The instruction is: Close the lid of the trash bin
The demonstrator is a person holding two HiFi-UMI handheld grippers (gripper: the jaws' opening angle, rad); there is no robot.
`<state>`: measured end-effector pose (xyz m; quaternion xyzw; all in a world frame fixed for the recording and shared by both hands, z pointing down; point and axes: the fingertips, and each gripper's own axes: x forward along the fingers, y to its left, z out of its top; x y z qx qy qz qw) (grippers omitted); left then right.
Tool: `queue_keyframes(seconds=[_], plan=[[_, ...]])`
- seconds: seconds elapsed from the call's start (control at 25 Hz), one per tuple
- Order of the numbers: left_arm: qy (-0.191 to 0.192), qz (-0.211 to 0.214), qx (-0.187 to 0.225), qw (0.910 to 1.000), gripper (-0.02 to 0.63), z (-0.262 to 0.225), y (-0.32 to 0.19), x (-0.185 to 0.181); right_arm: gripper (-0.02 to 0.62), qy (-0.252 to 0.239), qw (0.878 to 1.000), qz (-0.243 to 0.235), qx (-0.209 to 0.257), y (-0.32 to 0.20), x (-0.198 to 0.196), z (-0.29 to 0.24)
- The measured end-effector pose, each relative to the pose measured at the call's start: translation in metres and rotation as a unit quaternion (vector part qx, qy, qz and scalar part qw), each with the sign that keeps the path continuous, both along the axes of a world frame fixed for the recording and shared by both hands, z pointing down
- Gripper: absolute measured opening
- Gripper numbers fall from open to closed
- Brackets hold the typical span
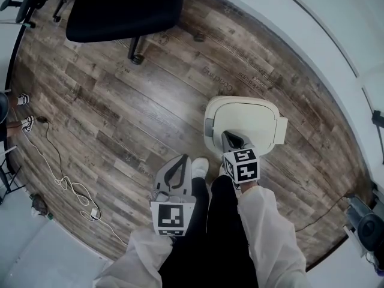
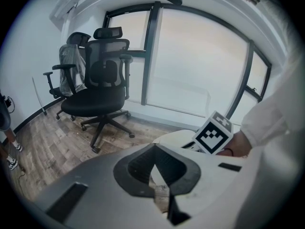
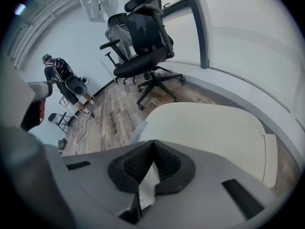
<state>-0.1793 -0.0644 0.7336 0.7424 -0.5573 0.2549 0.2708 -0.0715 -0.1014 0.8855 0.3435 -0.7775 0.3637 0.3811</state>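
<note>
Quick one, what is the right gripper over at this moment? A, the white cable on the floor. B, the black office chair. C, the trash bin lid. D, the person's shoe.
C: the head view shows the right gripper over the cream trash bin lid, and the right gripper view shows that lid just beyond its shut jaws.
</note>
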Motion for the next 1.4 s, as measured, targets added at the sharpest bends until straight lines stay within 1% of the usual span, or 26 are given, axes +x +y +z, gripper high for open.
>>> queue_keyframes(seconds=[0.12,0.32,0.84,1.0,1.12,1.2,1.28,1.4], plan=[[0.000,0.003,-0.003,1.0000,0.008,0.002,0.000,0.003,0.025,0.007,1.000,-0.011,0.002,-0.001,-0.001,0.004],[0.001,0.004,-0.004,1.0000,0.008,0.004,0.003,0.004,0.023,0.000,1.000,-0.005,0.002,0.000,-0.001,0.005],[-0.002,0.002,-0.006,1.0000,0.008,0.006,0.012,0.000,0.024,0.004,1.000,0.004,-0.004,0.001,0.000,0.012],[-0.003,0.001,-0.001,1.0000,0.008,0.003,0.016,-0.002,0.023,-0.009,0.999,0.035,-0.013,0.003,0.005,0.009],[-0.005,0.006,0.003,1.0000,0.008,-0.001,0.019,-0.001,0.024,-0.016,0.998,0.058,-0.016,0.009,0.017,0.002],[-0.007,0.010,0.005,0.9999,0.008,-0.005,0.021,0.001,0.025,-0.016,0.997,0.071,-0.012,0.012,0.028,-0.005],[-0.009,0.015,0.010,0.9998,0.008,-0.013,0.022,0.004,0.023,-0.019,0.995,0.095,-0.006,0.014,0.045,-0.016],[-0.012,0.026,0.021,0.9994,0.008,-0.032,0.021,0.010,0.023,-0.023,0.993,0.117,0.012,0.018,0.069,-0.047]])
